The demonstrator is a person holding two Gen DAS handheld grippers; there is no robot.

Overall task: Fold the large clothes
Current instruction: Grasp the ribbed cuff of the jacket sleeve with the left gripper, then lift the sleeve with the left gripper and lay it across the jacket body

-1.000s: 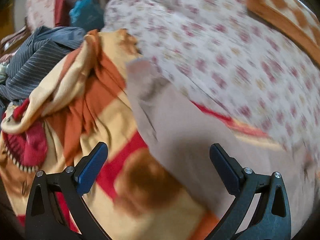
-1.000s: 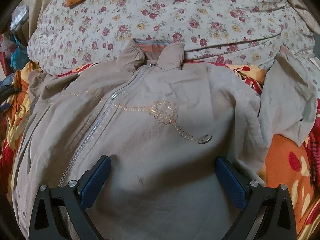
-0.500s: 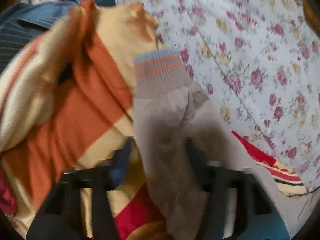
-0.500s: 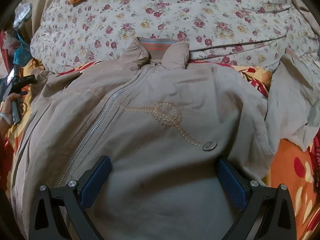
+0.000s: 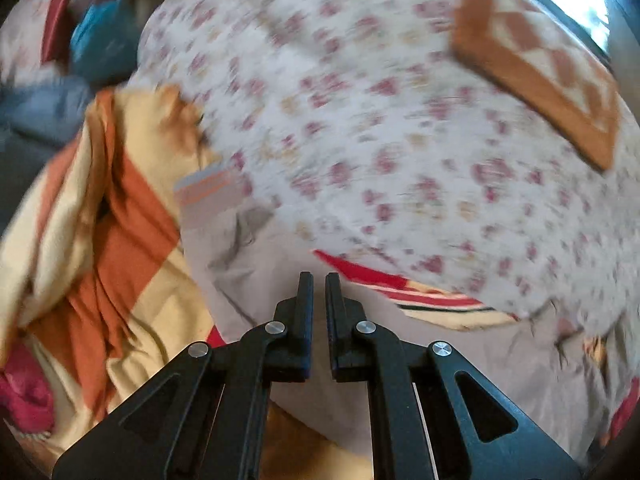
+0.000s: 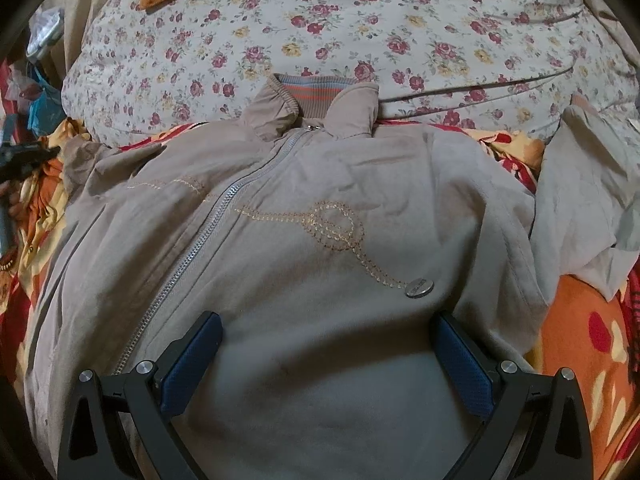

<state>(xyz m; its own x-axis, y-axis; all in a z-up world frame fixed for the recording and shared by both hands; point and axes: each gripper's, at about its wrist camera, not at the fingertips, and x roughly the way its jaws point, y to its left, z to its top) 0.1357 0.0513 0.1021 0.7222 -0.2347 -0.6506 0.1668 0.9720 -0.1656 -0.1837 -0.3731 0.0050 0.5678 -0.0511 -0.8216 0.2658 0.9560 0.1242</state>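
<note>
On my left wrist view, the left gripper (image 5: 319,280) has just been closing and its jaws stand nearly together, no cloth visibly between them; the beige jacket's sleeve (image 5: 224,236) lies ahead on the orange blanket (image 5: 132,216), beside the floral quilt (image 5: 400,140).

On my right wrist view, the right gripper (image 6: 326,338) hangs wide open over the jacket (image 6: 304,248), spread zipper-up, collar against the quilt's edge.

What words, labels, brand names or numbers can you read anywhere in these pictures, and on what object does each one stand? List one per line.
Metal badge on the front of the beige jacket: seems to carry engraved lettering, too small to read.
Stitched loop design on the jacket: decoration only, no letters.
Floral quilt and orange patterned blanket: no text.
Nothing else readable; the left wrist view is blurred.
</note>
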